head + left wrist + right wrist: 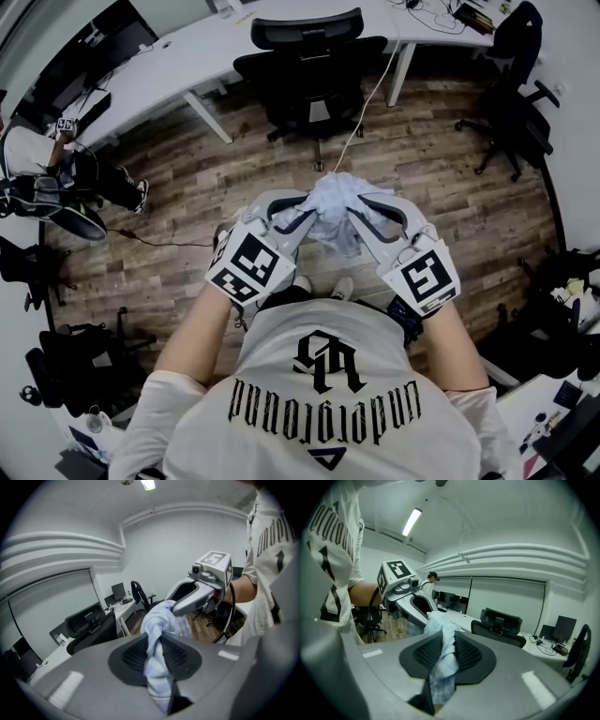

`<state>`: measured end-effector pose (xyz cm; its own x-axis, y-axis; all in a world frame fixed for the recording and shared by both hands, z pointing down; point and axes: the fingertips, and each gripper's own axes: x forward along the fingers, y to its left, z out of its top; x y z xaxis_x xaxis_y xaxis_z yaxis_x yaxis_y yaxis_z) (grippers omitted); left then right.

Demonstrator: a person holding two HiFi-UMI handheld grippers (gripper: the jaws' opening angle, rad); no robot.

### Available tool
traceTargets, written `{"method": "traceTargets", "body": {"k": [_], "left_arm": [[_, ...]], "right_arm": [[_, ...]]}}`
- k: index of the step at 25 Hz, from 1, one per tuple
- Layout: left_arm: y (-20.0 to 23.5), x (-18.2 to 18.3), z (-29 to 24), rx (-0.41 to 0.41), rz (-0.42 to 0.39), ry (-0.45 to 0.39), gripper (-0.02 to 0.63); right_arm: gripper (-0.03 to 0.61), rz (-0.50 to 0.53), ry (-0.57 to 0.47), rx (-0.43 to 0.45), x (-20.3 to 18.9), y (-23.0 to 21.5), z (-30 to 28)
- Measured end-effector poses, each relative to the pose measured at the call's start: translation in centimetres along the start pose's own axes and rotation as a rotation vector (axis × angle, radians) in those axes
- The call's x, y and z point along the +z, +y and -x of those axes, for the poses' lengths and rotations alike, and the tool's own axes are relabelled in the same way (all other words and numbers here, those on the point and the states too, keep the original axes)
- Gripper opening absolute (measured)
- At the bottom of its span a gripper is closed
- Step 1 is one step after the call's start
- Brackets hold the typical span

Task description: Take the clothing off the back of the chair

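Left gripper (300, 208) fingers clamped on bunched pale clothing (336, 223); right gripper (364, 208) fingers clamped on it too; bundle hangs between the 2, apart from black chair (309, 66).

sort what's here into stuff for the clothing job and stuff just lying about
Job: clothing, bunched; left gripper and right gripper, both shut on it; probably the chair ahead.
Lying about: desk, side chair, seated person.
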<state>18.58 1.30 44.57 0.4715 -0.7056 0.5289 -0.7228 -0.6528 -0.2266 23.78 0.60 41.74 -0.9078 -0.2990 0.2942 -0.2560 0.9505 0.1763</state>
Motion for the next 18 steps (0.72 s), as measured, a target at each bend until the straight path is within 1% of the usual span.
{"method": "traceTargets", "body": {"k": [4, 10, 15, 18], "left_arm": [[-0.3, -0.8, 1.6, -0.017, -0.002, -0.022, 0.110], [0.1, -2.8, 5.6, -0.028, -0.014, -0.029, 0.110], [0.1, -5.1, 9.0, -0.055, -0.028, -0.071, 0.110], [0.2, -6.5, 10.5, -0.064, -0.033, -0.069, 0.110]], "right_arm": [[0.081, 0.004, 0.013, -0.019, 0.8, 1.8, -0.3], [0.081, -0.010, 0.006, -0.050, 2.5, 5.5, -1.8], [0.081, -0.018, 0.030, -0.063, 3.5, 9.3, -3.6], [0.081, -0.019, 0.029, -0.072, 3.8, 11.2, -4.6]]}}
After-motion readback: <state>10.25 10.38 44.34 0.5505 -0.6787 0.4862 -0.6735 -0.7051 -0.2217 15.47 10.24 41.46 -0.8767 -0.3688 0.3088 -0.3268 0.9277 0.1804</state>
